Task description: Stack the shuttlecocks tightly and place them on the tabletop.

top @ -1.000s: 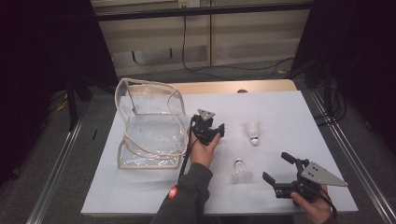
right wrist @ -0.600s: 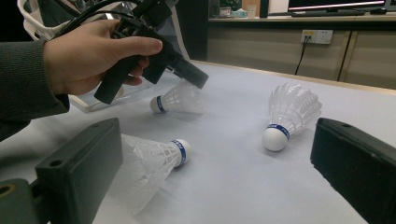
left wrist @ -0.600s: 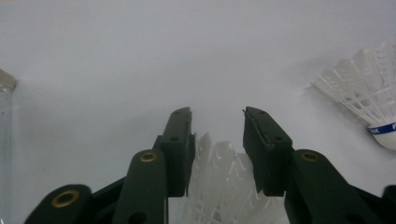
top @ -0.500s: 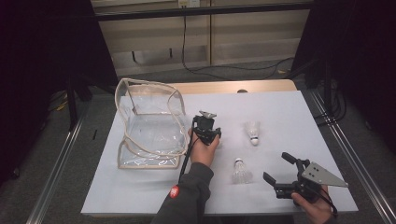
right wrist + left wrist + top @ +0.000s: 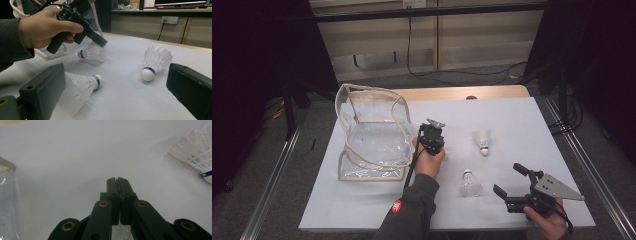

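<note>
Just right of the clear bag, the left gripper has just closed its jaws on a shuttlecock by its feathers. Nearer and to the right, a second shuttlecock lies on the white table; a third shuttlecock lies farther right. At the near right edge, the right gripper rests with jaws apart, holding nothing.

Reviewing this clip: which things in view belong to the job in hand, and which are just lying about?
In the job: left hand-held gripper, jaws just closed on the feathers of the held shuttlecock; clear bag beside it; far shuttlecock; near shuttlecock; right hand-held gripper, open.
Lying about: floor cable behind the table; wall socket.
</note>
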A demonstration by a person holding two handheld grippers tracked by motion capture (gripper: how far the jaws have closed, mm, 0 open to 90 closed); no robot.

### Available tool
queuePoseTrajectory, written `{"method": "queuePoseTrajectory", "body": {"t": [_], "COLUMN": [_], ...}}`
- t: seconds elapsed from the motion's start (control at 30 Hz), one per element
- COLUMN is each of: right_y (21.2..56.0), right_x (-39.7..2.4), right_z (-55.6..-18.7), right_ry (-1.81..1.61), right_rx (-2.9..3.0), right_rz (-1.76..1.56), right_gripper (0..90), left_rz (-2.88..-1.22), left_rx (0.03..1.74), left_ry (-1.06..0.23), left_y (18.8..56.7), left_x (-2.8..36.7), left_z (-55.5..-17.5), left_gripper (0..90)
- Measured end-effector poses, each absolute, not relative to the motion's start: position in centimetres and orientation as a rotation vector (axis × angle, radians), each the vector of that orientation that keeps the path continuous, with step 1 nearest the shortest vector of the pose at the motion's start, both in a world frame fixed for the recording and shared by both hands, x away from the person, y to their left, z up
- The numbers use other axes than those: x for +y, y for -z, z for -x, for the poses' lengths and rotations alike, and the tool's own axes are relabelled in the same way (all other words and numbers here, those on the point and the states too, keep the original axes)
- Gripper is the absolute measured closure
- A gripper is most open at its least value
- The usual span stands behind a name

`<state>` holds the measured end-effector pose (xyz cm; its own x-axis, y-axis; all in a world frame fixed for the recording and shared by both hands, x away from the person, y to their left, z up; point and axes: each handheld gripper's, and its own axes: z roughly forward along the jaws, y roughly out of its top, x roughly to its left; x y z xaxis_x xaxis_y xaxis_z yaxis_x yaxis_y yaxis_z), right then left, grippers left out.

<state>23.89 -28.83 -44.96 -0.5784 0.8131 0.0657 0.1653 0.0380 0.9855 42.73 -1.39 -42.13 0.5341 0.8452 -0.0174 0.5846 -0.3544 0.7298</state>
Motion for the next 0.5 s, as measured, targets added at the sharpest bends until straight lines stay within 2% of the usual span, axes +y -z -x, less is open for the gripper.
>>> {"method": "queuePoseTrajectory", "body": {"t": [0.23, 0.33, 0.5], "right_y": [45.0, 45.0, 45.0], "right_x": [-28.8, -28.8, -28.9], "right_z": [-23.9, -23.9, -23.9], "right_ry": [-1.581, -1.582, -1.581], "right_rx": [1.788, 1.790, 1.789], "right_rz": [-0.986, -0.989, -0.991], "right_gripper": [1.8, 1.8, 1.8], "left_rz": [-2.050, -2.049, -2.074], "left_rx": [1.066, 1.028, 0.936], "left_ry": [-0.604, -0.618, -0.542], "left_y": [41.6, 41.7, 42.7], "left_x": [-1.3, -1.5, -2.5], "left_z": [-44.1, -44.7, -45.6], "left_gripper": [89.0, 88.9, 87.0]}}
